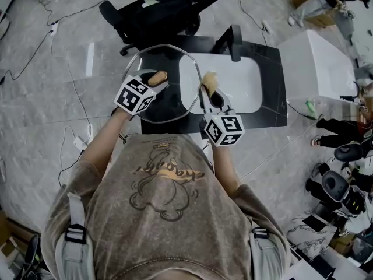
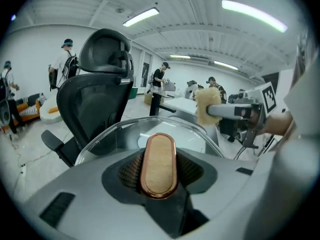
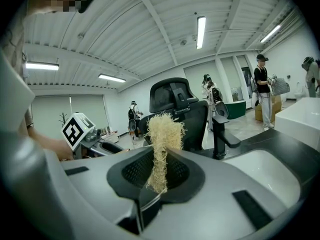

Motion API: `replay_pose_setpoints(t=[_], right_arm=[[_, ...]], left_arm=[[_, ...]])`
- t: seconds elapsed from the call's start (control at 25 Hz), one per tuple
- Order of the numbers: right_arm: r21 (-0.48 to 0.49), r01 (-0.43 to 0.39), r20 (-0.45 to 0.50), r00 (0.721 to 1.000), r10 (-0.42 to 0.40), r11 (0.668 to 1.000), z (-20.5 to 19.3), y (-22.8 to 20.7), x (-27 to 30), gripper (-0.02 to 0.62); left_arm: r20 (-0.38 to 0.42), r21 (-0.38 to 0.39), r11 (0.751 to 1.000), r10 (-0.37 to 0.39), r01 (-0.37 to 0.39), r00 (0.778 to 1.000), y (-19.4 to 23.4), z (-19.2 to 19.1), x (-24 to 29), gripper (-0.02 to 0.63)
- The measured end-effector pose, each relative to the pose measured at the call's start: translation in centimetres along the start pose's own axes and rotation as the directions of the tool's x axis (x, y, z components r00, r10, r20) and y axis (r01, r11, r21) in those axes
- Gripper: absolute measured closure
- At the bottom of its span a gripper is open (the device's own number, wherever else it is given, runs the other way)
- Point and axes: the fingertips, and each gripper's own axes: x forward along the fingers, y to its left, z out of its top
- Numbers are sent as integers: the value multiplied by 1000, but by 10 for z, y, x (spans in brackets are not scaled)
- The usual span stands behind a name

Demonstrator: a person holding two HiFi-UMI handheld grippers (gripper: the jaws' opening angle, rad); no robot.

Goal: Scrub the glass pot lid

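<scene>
My left gripper is shut on the wooden, copper-rimmed handle of the glass pot lid. The lid is held up above the black counter's left part, and its clear dome stretches away beyond the jaws. My right gripper is shut on a pale yellow fibrous scrubber, whose frayed tuft stands up between the jaws. The scrubber sits close by the lid's right rim, over the sink; whether it touches the glass I cannot tell.
A white sink basin is set in the black counter, with a black faucet at its back. A black office chair stands behind the counter and a white box to its right. Cables lie on the floor; people stand farther off.
</scene>
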Motion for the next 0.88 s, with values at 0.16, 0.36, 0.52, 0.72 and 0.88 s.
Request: replay_pose_setpoints(t=[0.16,0.36,0.52,0.72,0.88], right_arm=[[-2,59,43,997,-59,998,15,-18,-12,546],[12,122,62,990,-123,992,22,-40,-27,546],[21,136,39,990,-137,991,12,-44,-32,546],[23,120,23,993,-120,993,4,-37,-32,546],[24,75,32,997,-75,997,4,-26,-29,546]], left_arm=[[73,-174,981,-71,83,995,1,6,-7,425],[202,-370,902,-155,222,967,-2,16,-18,425],[391,-559,703,-243,439,888,-6,32,-29,425],[617,-660,319,-286,680,733,-9,40,-41,425],[647,-657,260,-288,708,706,-11,40,-48,425]])
